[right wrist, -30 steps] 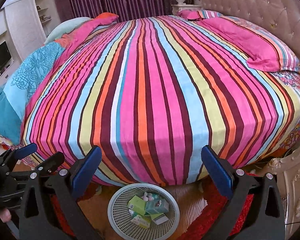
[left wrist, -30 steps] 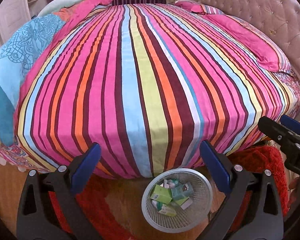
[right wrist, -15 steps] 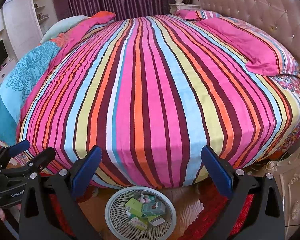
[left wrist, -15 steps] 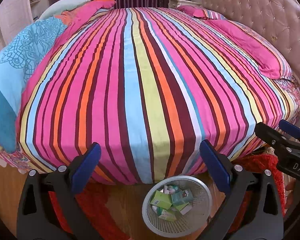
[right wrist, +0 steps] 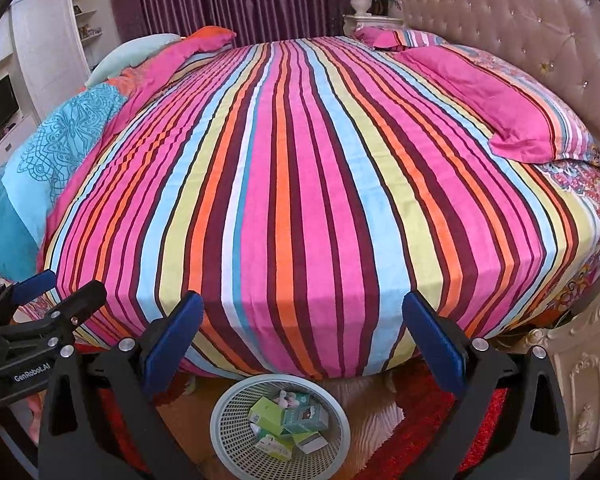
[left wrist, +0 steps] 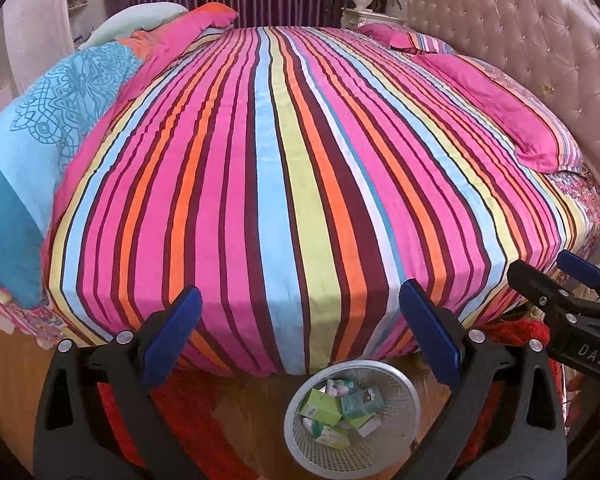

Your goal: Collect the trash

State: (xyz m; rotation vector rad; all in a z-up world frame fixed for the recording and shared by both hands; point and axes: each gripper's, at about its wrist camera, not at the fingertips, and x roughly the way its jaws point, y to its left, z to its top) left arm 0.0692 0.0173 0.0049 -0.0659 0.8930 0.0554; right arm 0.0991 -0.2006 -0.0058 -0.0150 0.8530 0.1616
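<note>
The small cartons (left wrist: 327,404) lie in the white mesh basket (left wrist: 404,432) on the floor at the foot edge of the striped bed (left wrist: 284,168). Your left hand-held gripper (left wrist: 300,328) and right hand-held gripper (right wrist: 302,330) both hover above the basket, jaws spread wide and empty.

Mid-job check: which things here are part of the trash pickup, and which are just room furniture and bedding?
Part of the job:
- white mesh basket on the floor
- small cartons already in it
- left claw and right claw, both open and empty

Just lying about:
- striped bedspread
- pink pillow
- blue patterned quilt
- red rug
</note>
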